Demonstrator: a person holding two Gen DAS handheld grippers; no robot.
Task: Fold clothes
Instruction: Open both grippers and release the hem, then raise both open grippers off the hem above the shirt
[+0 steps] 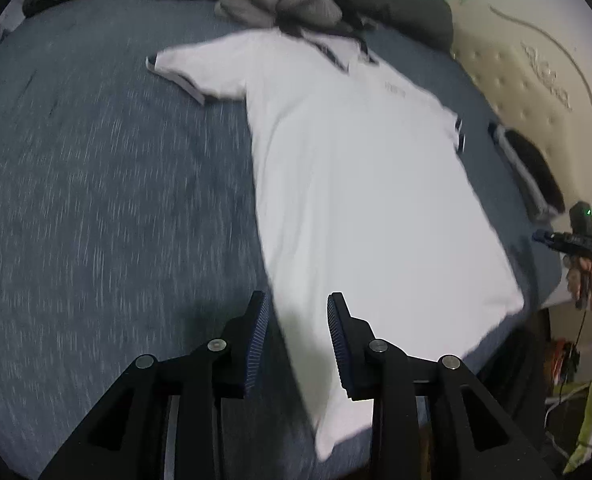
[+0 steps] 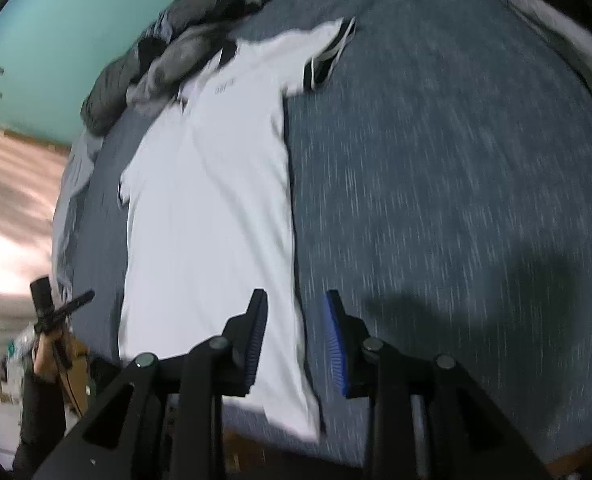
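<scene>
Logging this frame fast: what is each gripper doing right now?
Left gripper: jaws open, holding nothing, above the hem of the white short-sleeved polo shirt.
Right gripper: jaws open, holding nothing, over the shirt's side edge.

Both wrist views hover near the hem, facing up the bed (image 1: 95,200) — sharing the white shirt (image 1: 356,180).
</scene>
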